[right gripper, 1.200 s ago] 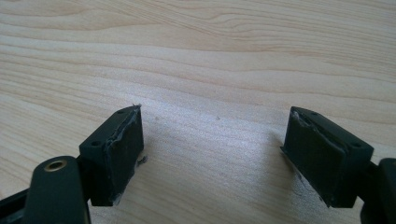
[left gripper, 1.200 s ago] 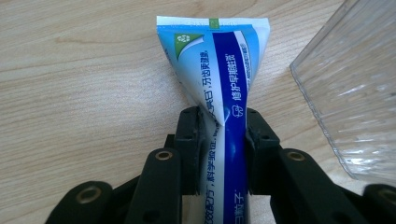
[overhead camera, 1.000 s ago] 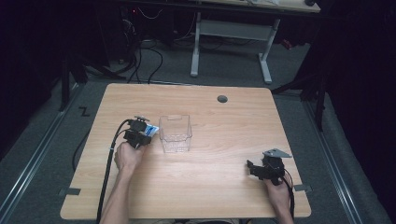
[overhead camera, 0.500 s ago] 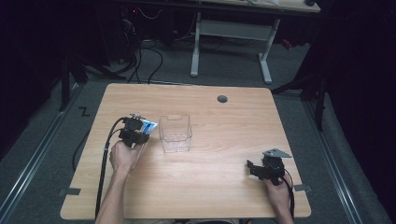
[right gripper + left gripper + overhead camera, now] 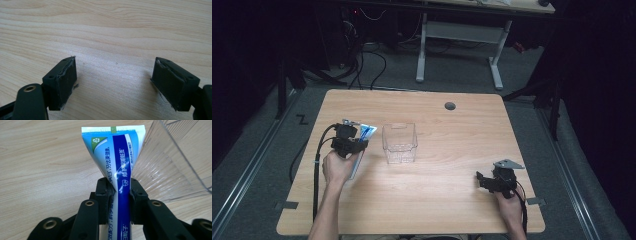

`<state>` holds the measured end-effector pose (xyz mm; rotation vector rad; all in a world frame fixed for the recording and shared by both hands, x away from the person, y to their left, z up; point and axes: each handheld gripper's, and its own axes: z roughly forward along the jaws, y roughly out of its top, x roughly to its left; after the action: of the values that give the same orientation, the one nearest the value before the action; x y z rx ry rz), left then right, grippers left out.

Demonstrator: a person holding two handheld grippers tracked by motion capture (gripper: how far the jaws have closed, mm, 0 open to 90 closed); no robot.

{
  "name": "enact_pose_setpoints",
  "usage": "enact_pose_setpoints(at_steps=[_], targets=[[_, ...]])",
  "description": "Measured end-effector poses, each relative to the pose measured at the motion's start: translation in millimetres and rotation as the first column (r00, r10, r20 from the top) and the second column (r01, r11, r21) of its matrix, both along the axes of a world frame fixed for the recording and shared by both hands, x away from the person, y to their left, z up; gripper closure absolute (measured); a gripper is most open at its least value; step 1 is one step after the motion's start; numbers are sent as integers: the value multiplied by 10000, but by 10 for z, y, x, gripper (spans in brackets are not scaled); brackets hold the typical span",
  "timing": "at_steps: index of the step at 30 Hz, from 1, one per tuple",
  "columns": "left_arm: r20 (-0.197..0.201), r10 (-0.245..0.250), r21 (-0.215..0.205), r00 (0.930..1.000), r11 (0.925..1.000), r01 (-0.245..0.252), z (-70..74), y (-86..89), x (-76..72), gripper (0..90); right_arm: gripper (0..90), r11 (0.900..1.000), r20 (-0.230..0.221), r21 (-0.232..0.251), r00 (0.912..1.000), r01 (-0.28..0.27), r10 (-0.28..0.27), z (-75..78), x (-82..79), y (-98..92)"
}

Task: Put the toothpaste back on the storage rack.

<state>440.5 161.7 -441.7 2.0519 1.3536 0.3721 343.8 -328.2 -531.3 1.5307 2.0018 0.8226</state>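
- We see a pale wooden bench (image 5: 427,200) with a small round grommet hole (image 5: 450,106) near its far edge.
- The left gripper (image 5: 354,145) sits at the bench's left side, held in the person's left hand (image 5: 338,167), with a black cable (image 5: 316,165) looping off toward the near edge.
- Its fingers (image 5: 103,195) are clamped on a blue-and-white toothpaste tube (image 5: 117,152); we see them squeezing the tube's narrow part, while the flat crimped end fans out wide beyond them.
- In the high view the tube (image 5: 366,132) pokes out past the gripper toward the far side, just left of a clear plastic container (image 5: 400,144).
- The container stands upright and open-topped near the bench's middle; in the left gripper view its ribbed wall (image 5: 170,170) rises just right of the tube, and we cannot tell whether they touch.
- The right gripper (image 5: 486,181) rests low at the near right corner, well apart from the container, held by the right hand (image 5: 511,205), with a grey three-cornered plate (image 5: 508,164) on top.
- Its fingers (image 5: 63,82) stand wide apart with bare wood between them.
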Motion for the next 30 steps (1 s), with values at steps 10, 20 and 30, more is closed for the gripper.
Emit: enact_pose_setpoints(at_steps=[10, 20, 30], targets=[[776, -198, -267, 9968, 9994, 219, 229, 26, -157, 732, 197, 10000, 1, -3, 10000, 0, 0, 0, 0, 0], [1347, -815, -373, 9875, 9955, 872, 450, -107, -318, 732, 198, 10000, 1, 1, 10000, -2, 2, 0, 0, 0], [1693, -1019, -677, 9803, 9911, 1147, 589, -185, -344, 734, 196, 10000, -14, 16, 10000, 6, -6, 0, -2, 1]])
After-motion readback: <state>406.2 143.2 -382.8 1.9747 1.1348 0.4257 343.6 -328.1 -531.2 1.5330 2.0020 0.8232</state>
